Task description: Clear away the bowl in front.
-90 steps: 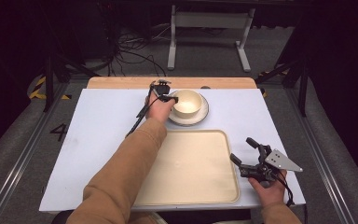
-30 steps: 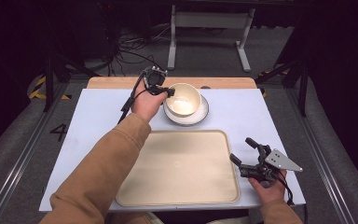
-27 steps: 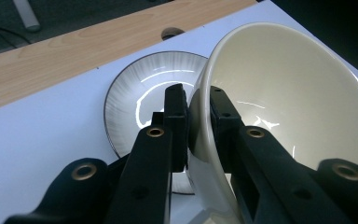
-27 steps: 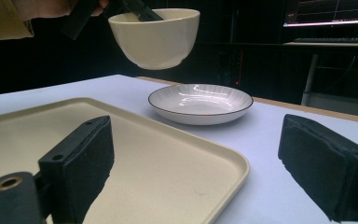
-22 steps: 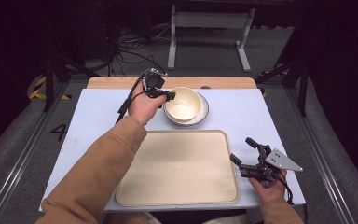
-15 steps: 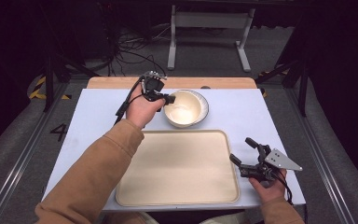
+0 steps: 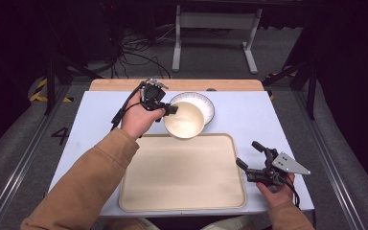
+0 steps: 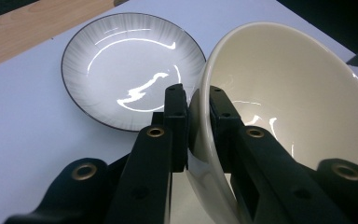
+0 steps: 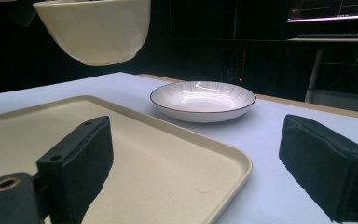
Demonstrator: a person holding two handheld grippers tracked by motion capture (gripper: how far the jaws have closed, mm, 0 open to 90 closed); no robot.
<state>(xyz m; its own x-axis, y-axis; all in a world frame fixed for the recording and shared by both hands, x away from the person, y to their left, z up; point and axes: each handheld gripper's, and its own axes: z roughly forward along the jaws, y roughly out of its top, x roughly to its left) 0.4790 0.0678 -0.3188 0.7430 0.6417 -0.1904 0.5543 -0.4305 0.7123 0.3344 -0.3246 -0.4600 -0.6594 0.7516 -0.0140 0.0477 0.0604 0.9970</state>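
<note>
left fingers (image 8: 175,116): two black pads pinch the bowl's near wall, one inside and one outside. The grip is tight.
left gripper (image 7: 165,108): it holds the bowl up in the air, out to the side of the hand.
bowl (image 7: 184,120): cream, empty, tipped a bit. It hangs just past the far edge of the tray and touches nothing below. From the right gripper view it floats high over the tray's far side.
tray (image 7: 182,201): big, flat, cream, bare. It is the landmark. It lies right below and just nearer than the bowl.
plate (image 7: 206,101): grey with thin stripes, empty, on the table past the tray's far edge. The bowl is off it now and covers part of it from above.
right gripper (image 7: 254,155): it rests at the tray's right edge, well apart from the bowl.
right fingers (image 9: 81,163): wide apart, nothing between them.
which hand is nearer: the left one, since it has the bowl already.
which way to go: I think the bowl must come a little nearer and then down onto the tray.
watch out: the grip is on one thin wall, so the bowl could tip as it goes down.
</note>
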